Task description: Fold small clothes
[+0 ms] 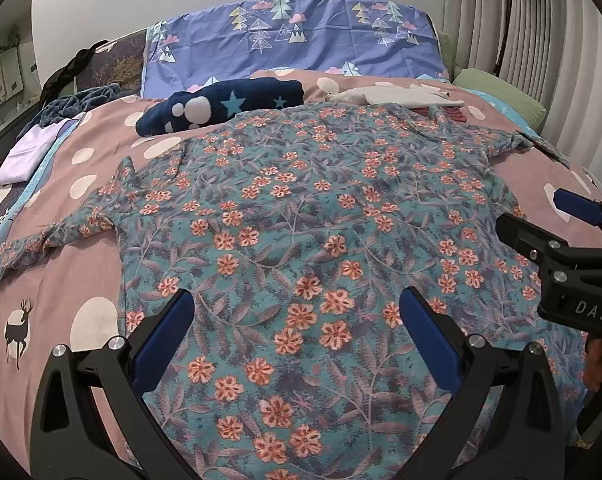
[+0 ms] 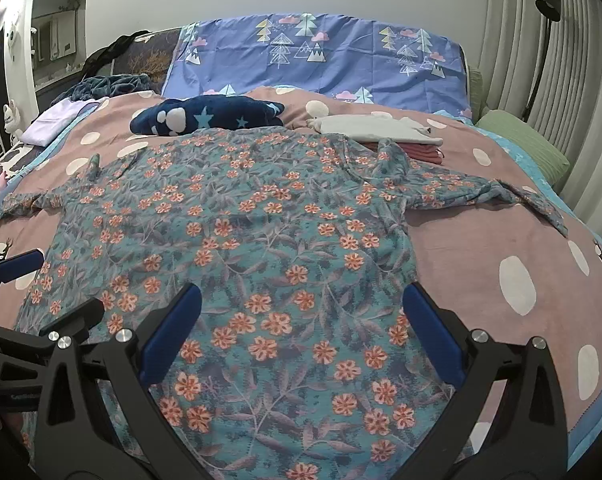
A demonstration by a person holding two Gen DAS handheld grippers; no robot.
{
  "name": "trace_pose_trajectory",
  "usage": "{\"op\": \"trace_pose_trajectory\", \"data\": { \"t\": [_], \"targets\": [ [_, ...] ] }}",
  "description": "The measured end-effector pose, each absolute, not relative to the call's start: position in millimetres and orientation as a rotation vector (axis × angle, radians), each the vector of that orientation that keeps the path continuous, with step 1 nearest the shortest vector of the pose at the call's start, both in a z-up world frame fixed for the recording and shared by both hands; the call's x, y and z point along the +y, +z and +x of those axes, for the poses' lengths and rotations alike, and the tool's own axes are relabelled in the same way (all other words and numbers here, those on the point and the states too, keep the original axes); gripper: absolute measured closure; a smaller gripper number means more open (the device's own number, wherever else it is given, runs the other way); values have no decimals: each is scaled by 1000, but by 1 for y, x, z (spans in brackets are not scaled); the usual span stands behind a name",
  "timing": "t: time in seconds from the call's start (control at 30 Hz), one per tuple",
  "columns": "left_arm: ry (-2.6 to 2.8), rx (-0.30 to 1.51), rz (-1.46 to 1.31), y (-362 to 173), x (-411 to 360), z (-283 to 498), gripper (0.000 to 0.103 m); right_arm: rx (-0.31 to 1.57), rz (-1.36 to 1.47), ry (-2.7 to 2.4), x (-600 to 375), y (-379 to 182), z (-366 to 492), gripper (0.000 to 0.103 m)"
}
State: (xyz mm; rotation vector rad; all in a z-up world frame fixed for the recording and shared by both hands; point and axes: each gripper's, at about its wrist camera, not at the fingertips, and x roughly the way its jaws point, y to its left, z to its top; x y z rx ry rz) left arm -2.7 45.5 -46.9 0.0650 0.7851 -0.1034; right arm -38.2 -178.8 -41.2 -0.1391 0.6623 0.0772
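Overhead, both open grippers hover above floral shirt [image 1: 301,216] on spotted bedspread [image 2: 481,240].

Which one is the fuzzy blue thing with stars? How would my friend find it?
Start at the big pink polka-dot bedspread, then look past the far edge of the spread-out teal shirt with orange flowers. There, in front of the purple tree-print pillow, lies the dark navy fleece bundle. Only it has light blue stars and white blobs; the folded white cloth beside it is plain.
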Motion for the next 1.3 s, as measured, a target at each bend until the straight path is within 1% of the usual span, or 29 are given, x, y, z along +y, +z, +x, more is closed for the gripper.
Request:
{"op": "trace_pose_trajectory", "data": {
  "t": [0.93, 1.03, 1.1, 1.2, 1.3],
  "targets": [
    [-99, 768, 15, -52, 74, -2, 1, 681, -175, 82, -163, -47, -31, 2],
    [-86, 775, 1, -56, 87, -2, 4, 675, -194, 78, -161, -49, -31, 2],
    [-77, 786, -29, -59, 103, -2, 10, 663, -196, 78, -161, -49, -32, 2],
    [-44, 791, -114, -63, 140, -3, 18, 648, -155, 103, -167, -47, -33, 2],
    [49, 781, -196, -64, 188, -5, 24, 636, -156, 101, -168, -48, -32, 2]
  ]
}}
